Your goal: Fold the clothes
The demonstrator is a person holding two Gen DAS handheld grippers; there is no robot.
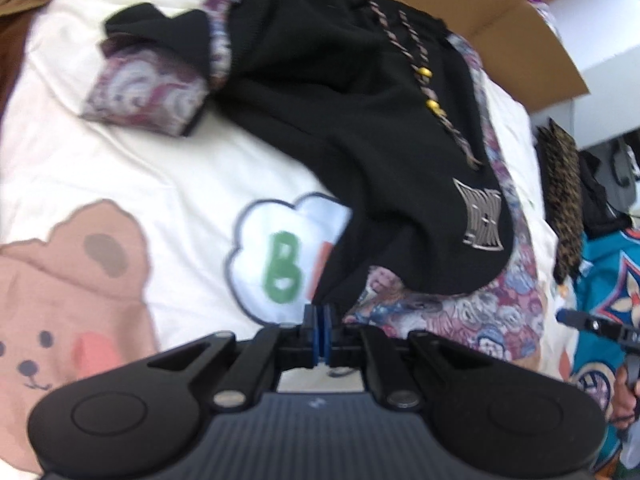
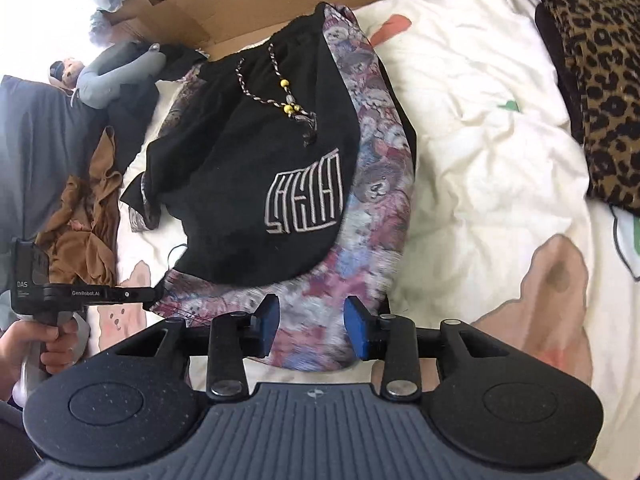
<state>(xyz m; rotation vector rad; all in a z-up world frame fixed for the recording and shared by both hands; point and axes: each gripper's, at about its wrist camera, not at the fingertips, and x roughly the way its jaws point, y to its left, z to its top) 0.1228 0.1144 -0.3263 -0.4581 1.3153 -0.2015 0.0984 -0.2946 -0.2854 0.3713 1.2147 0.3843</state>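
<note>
The left gripper point(image 1: 320, 314) is clenched on a pinch of black cloth, the near corner of the shorts point(image 1: 360, 128), which rises taut from its blue pads point(image 1: 327, 332). In the left wrist view the shorts lie across a cream quilt point(image 1: 132, 160) printed with a brown bear point(image 1: 68, 280) and a cloud with a green B point(image 1: 282, 268). They are black, with side panels in a purple, pink and blue teddy-bear print. A braided drawstring point(image 1: 416, 52) with yellow beads runs down the front, and a pale outlined logo point(image 1: 482, 216) sits near the hem. One leg is folded out to the left, its patterned cuff point(image 1: 148, 96) showing. Brown cardboard point(image 1: 480, 12) lies behind. The picture is somewhat blurred.

In the right wrist view the right gripper point(image 2: 310, 330) is released, its blue pads point(image 2: 358, 332) standing apart above the patterned hem without pressing it. The shorts point(image 2: 248, 152) are laid doubled on the quilt point(image 2: 480, 128), the black front on top, the teddy-bear panel point(image 2: 380, 184) curving along the right and near edges. The logo point(image 2: 306, 194) and beaded drawstring point(image 2: 286, 92) face up. The left gripper point(image 2: 154, 294) grips the near left corner, held by a hand point(image 2: 36, 344). A leopard-print cloth point(image 2: 600, 80) lies at far right, a tan garment point(image 2: 86, 220) at left.
</note>
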